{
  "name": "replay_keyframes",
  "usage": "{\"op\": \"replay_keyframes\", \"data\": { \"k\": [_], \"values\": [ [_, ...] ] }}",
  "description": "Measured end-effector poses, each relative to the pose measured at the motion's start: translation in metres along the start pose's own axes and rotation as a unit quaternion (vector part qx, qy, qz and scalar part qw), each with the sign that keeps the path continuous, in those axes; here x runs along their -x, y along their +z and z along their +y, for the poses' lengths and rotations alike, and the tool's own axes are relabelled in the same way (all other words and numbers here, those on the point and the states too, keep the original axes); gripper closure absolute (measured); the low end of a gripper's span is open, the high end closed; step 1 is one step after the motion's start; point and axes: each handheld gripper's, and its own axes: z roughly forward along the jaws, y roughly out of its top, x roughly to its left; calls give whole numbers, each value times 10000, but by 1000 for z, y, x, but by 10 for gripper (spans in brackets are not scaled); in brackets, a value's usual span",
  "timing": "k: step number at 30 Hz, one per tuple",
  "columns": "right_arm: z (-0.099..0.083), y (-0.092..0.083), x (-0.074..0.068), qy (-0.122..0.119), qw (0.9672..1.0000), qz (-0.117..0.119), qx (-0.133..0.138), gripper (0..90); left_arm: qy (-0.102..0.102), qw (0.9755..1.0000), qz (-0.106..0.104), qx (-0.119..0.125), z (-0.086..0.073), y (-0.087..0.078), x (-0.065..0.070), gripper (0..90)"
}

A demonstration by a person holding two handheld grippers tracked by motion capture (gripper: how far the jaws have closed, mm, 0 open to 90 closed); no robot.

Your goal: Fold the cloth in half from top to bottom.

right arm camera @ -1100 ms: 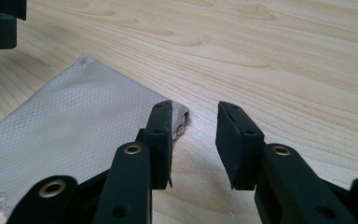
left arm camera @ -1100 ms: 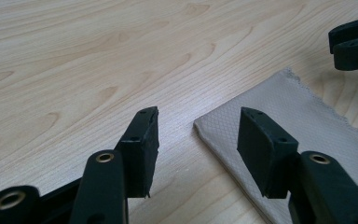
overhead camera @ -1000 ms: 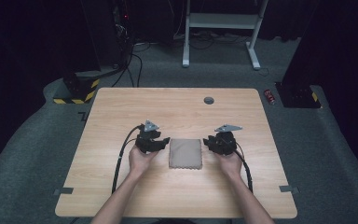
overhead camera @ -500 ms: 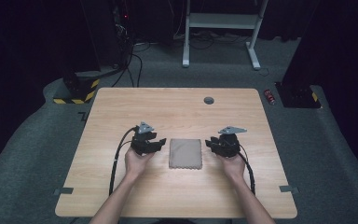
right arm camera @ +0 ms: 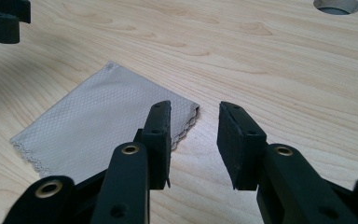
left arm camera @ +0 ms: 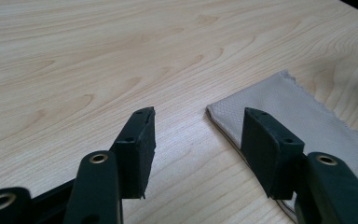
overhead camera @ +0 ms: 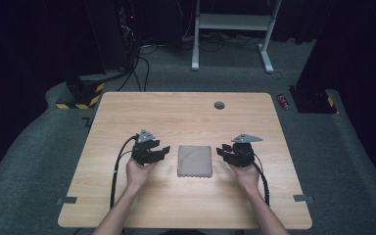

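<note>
Flanking folded cloth (overhead camera: 194, 161), left claw (overhead camera: 162, 151) open, right claw (overhead camera: 222, 151) open

Light wooden table (overhead camera: 127, 117), folded beige cloth (overhead camera: 194, 161) flat near its middle.

Looks like a lab or test room: dark walls, grey carpet (overhead camera: 39, 161), lone wooden tabletop (overhead camera: 186, 117), cables (overhead camera: 137, 63) trailing far left, white metal frame (overhead camera: 232, 29) beyond, hazard-striped base (overhead camera: 81, 95).
</note>
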Motion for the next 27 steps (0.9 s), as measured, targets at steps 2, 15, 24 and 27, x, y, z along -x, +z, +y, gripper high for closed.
{"op": "replay_keyframes", "data": {
  "k": [2,15,24,27],
  "values": [
    [-1,-3,0,-5,10000,4,35,646,35,10000,19,-10,-1,-2,0,450],
    [-7,-15,1,56,9999,17,126,643,9,10000,-23,39,-8,-10,1,444],
    [-10,-23,2,94,9997,55,220,642,7,10000,-46,37,-10,-14,1,442],
    [-11,-26,2,99,9996,72,246,641,5,10000,-51,33,-11,-15,2,441]
  ]
}}
